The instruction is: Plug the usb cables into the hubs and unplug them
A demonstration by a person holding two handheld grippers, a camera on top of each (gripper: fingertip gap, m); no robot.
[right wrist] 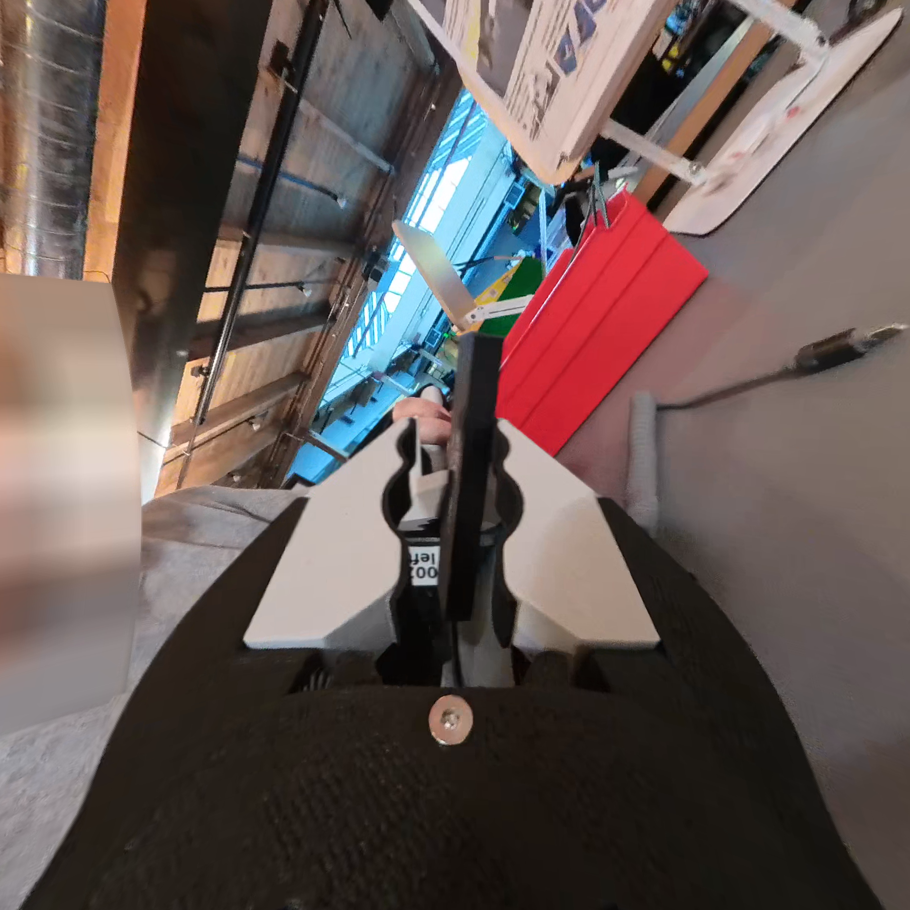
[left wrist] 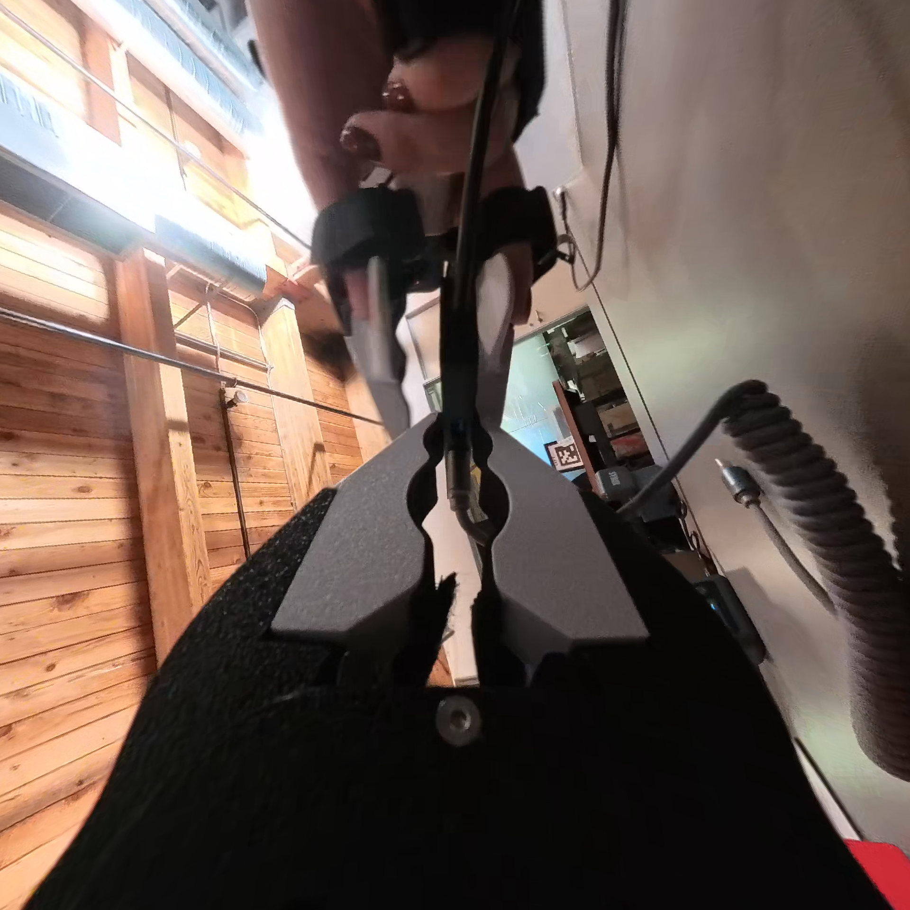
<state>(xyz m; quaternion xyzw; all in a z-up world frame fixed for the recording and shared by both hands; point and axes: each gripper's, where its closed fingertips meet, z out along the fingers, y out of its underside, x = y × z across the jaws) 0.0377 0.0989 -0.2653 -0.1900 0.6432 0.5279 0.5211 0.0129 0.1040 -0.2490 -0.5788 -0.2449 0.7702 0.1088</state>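
- Two hand-held grippers, both tilted steeply; wooden ceiling and wall planks behind each.
- Left gripper (left wrist: 460, 445): grey fingers (left wrist: 367, 532) drawn nearly together, pinching a black usb cable (left wrist: 455, 475) at its plug end, just where the cord bends away below the grip.
- Same cable: running straight out past the fingertips toward the right gripper (left wrist: 445, 305), seen farther off in the left wrist view, held by a hand (left wrist: 428, 123).
- Right gripper, own view (right wrist: 455, 443): pale fingers (right wrist: 335, 561) pressed onto a flat black hub (right wrist: 468, 482), held edge-on, its far end sticking out beyond the fingertips.
- Contact between cable plug and hub: cannot tell, joint hidden by the fingers.
- Grey tabletop (right wrist: 788, 541): spare black cable with a metal plug (right wrist: 837, 347) lying loose, well apart from the hub.
- Coiled black cord (left wrist: 807, 517) and a second loose metal-tipped plug (left wrist: 733, 480) on the table, to the right in the left wrist view.
- Red box (right wrist: 596, 315) standing on the table beyond the hub.
- White printed board (right wrist: 541, 74) at the far edge, top of the right wrist view.
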